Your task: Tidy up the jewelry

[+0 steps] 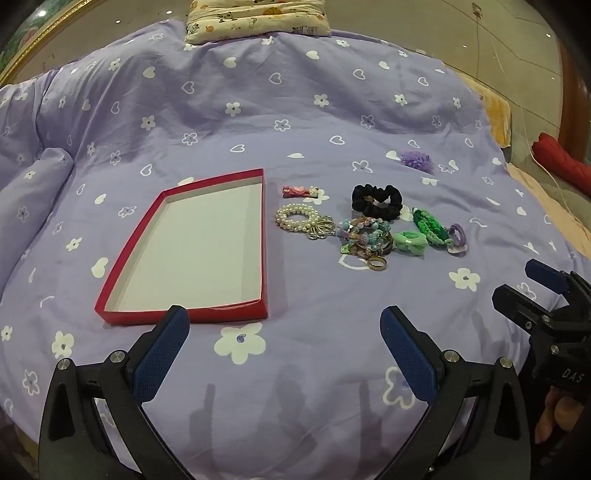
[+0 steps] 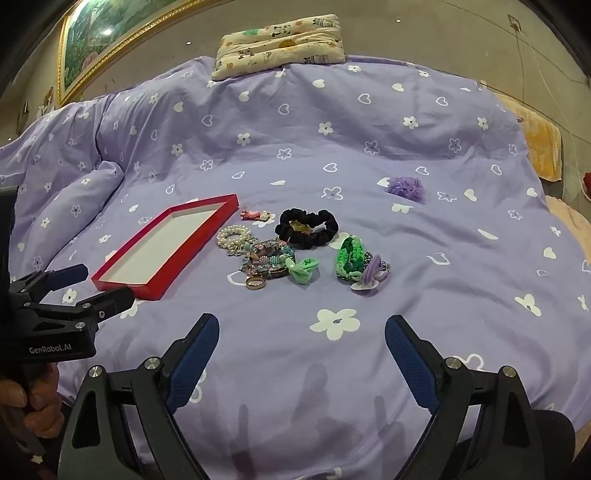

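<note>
A shallow red tray (image 1: 264, 236) (image 2: 122, 284) with a white floor lies empty on the purple bedspread. To its right lies a cluster of jewelry: a pearl bracelet (image 1: 295, 218) (image 2: 232, 236), a pink clip (image 1: 299, 191) (image 2: 255, 214), a black scrunchie (image 1: 376, 201) (image 2: 306, 225), a beaded bracelet pile (image 1: 365, 238) (image 2: 267, 258), a gold ring (image 1: 376, 263) (image 2: 255, 283), green hair ties (image 1: 410, 242) (image 2: 303, 271), a green braided band (image 1: 428, 225) (image 2: 349, 258) and a purple tie (image 1: 458, 236) (image 2: 373, 273). My left gripper (image 1: 284, 325) stands open near the tray's front edge. My right gripper (image 2: 301, 332) hangs open in front of the cluster.
A purple flower scrunchie (image 1: 415, 160) (image 2: 404, 186) lies apart, farther back on the right. A patterned pillow (image 1: 258, 20) (image 2: 280, 44) rests at the bed's head, a framed picture (image 2: 107, 40) on the wall. Folded quilt bulges at left. A red cloth (image 1: 561, 162) lies off the bed's right side.
</note>
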Demonstrator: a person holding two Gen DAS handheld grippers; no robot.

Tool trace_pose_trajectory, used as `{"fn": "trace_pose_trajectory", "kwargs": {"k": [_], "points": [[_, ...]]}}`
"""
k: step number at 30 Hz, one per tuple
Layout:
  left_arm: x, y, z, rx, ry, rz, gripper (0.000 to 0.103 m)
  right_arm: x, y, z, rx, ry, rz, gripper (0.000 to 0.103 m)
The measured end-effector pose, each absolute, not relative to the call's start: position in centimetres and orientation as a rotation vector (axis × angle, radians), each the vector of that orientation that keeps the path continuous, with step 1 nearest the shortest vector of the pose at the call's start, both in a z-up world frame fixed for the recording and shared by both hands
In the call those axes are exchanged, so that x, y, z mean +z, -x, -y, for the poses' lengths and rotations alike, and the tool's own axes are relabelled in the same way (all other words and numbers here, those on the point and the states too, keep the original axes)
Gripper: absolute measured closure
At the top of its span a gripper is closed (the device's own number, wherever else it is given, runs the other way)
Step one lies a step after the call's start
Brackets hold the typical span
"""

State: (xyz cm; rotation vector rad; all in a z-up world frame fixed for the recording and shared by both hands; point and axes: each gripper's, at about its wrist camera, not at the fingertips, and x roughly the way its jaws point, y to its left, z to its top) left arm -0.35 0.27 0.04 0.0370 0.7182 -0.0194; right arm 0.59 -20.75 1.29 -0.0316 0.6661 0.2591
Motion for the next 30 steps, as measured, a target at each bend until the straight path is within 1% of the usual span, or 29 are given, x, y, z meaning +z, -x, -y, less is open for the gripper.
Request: {"fn": "trace_pose_trajectory", "kwargs": {"k": [30], "points": [[0.13, 0.39, -0.65, -0.020, -0.034, -0.722, 0.000, 1.77, -0.54, 20.40, 0.266, 0.040, -0.663, 0.010]]}}
